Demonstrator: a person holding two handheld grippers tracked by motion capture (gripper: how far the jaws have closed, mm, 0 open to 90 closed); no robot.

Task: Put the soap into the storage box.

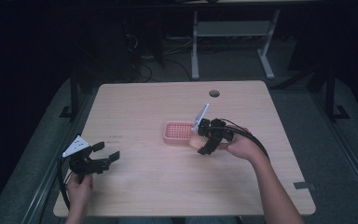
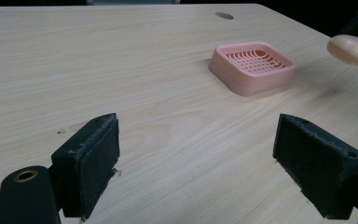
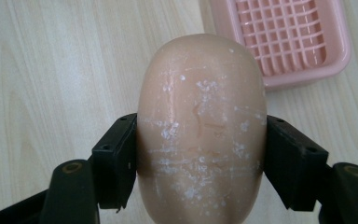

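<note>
Two grippers over the bench (image 1: 135, 107): left gripper (image 1: 106, 153) at the near-left edge, fingers (image 2: 89, 161) spread with nothing between them, right gripper (image 1: 204, 145) clenched on the peach soap bar (image 3: 200, 130), just beside the pink soap dish (image 1: 179, 131), near its right corner.

Wooden table (image 1: 158, 177), white desk frame (image 1: 233, 32) behind

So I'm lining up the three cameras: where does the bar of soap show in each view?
High view: the soap sits right of centre, at the pink dish's near right corner, in the right gripper.
Left gripper view: at the right edge, upper part, right of the dish.
Right gripper view: in the centre, clamped between the two black jaws.
Shared landmark: the pink soap dish with its grid floor.
</note>
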